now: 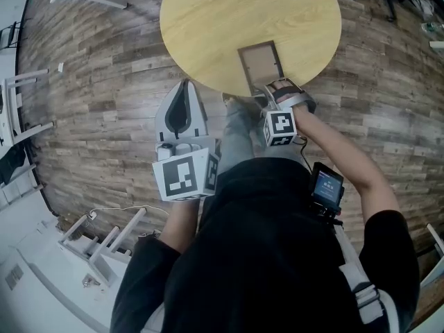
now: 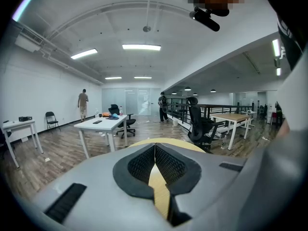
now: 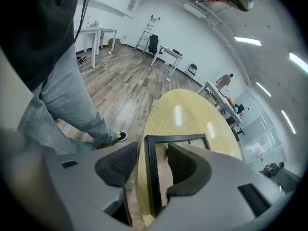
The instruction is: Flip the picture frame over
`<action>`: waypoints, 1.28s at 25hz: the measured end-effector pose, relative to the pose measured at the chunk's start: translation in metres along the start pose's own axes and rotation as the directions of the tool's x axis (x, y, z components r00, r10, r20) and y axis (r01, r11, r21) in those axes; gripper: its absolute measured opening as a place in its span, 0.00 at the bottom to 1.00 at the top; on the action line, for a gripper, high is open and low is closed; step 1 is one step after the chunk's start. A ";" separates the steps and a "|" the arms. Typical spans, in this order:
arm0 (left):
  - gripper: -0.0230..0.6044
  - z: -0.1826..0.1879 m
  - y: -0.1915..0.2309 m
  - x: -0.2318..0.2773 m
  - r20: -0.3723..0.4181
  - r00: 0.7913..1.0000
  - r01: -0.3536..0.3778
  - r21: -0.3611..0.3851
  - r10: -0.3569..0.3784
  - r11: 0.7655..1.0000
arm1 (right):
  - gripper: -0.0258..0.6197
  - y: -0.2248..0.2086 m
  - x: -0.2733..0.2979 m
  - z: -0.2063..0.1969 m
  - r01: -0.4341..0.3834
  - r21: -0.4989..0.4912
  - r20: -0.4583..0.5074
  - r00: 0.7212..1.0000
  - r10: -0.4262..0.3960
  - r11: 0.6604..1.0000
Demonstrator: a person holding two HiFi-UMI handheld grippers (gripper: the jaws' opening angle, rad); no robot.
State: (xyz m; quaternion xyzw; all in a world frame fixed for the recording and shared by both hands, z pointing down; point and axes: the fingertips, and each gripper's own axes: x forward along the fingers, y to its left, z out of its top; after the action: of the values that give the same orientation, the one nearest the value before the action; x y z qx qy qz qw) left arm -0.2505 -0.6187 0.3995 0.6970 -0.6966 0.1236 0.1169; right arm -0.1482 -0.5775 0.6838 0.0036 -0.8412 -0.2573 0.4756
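Frame (image 1: 259,61) flat on desk (image 1: 208,19); right tool (image 3: 150,159) wide, straddling its edge, ungripped; left tool (image 2: 155,150) closed, empty; flip judged pending.

This is a large open-plan office: white desks (image 2: 101,123) and black swivel office chairs (image 2: 198,122) stand well apart on a wood-plank floor (image 1: 104,82) under long ceiling strip lights (image 2: 141,47), with a black railing (image 2: 231,108) and a ladder (image 3: 147,29) by the white wall.
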 end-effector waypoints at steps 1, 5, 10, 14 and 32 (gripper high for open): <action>0.07 0.000 0.002 -0.002 0.000 1.000 0.000 0.000 0.000 1.000 | 0.36 0.002 0.000 0.002 0.000 -0.007 -0.007 1.000 0.000 1.000; 0.07 0.000 0.006 0.000 -0.007 1.000 -0.001 0.000 0.001 1.000 | 0.27 0.007 -0.003 0.006 -0.040 -0.051 -0.009 0.999 0.040 0.998; 0.07 0.005 0.005 0.004 0.010 1.000 0.023 0.022 -0.023 0.999 | 0.24 0.003 -0.014 0.013 -0.052 -0.062 0.015 0.998 0.053 0.997; 0.07 0.008 0.004 0.005 0.025 0.999 0.039 0.037 -0.040 0.999 | 0.19 -0.029 -0.035 0.035 -0.008 0.019 0.098 0.995 0.007 1.000; 0.07 0.031 0.001 0.007 0.061 0.997 0.036 0.077 -0.041 0.996 | 0.16 -0.180 -0.119 -0.007 -0.510 0.852 0.512 0.763 -0.395 0.118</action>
State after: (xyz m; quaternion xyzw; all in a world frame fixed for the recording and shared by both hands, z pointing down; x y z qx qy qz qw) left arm -0.2514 -0.6359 0.3732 0.7177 -0.6812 0.1260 0.0709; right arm -0.1205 -0.7074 0.5135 0.1934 -0.8926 0.4056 0.0376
